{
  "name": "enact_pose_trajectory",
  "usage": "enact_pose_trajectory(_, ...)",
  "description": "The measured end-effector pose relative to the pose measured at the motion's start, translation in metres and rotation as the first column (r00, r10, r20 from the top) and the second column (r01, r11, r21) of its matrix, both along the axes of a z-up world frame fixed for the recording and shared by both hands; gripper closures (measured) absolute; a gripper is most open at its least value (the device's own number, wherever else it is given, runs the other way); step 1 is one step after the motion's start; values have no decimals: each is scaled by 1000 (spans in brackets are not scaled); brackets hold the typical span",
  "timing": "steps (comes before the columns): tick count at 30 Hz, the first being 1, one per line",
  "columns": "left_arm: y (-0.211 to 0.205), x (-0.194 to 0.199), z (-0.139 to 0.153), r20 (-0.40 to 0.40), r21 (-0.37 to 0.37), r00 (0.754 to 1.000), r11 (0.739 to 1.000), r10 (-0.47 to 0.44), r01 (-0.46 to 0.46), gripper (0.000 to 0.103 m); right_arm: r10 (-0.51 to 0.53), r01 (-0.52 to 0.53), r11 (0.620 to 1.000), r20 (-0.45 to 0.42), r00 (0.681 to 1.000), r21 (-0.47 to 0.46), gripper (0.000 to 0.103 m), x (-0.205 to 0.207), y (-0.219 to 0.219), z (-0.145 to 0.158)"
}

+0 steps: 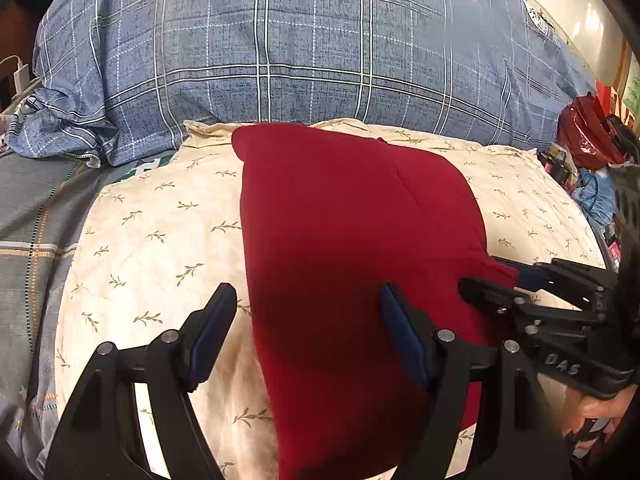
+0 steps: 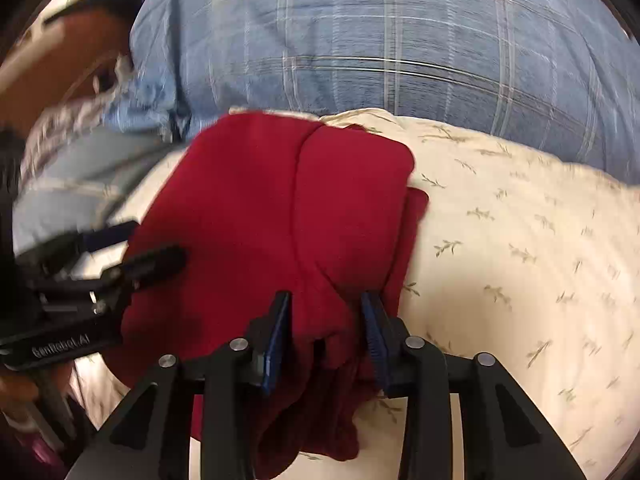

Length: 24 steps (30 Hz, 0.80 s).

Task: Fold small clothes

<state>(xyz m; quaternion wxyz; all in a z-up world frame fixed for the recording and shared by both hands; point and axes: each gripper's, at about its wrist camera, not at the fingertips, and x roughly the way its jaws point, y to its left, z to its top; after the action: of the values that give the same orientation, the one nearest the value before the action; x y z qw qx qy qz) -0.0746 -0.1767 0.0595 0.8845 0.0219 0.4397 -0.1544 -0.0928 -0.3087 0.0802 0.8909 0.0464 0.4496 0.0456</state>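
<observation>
One red garment [image 1: 352, 264] on cream pillow [image 1: 152, 240], long axis near-to-far. Left gripper [image 1: 308, 312] spread, straddling its left edge. Right gripper [image 2: 326, 312] pinches bunched near-right corner.

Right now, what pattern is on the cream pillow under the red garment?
Small olive leafy sprigs on the cream pillow, clearest in the left wrist view.

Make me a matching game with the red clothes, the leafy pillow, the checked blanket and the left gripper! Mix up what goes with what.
Things:
1. red garment
2. cream pillow
3. plaid blanket
4. left gripper

Descriptions:
A. blue with white lines, bunched up behind the pillow
B. open, its jaws standing across the garment's edge
C. printed with little leaf sprigs
D. lying on top of the pillow

Pairs: 1-D, 2-C, 3-A, 4-B
</observation>
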Motion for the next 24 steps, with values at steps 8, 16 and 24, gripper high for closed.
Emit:
enact_pose_trajectory(8,8,-6,7,36,-4,999,999,40,-40,29,13,-12,1000,97,995,-12,63,-31,17,42)
enact_pose_trajectory(16,12,-18,18,90,5,995,999,45,-46,25,17,-15,998,42,999,-56,63,-20,36,11)
enact_pose_trajectory(24,22,-23,25,112,-6,991,997,75,-75,24,-12,17,999,108,994,-48,51,-30,36,38)
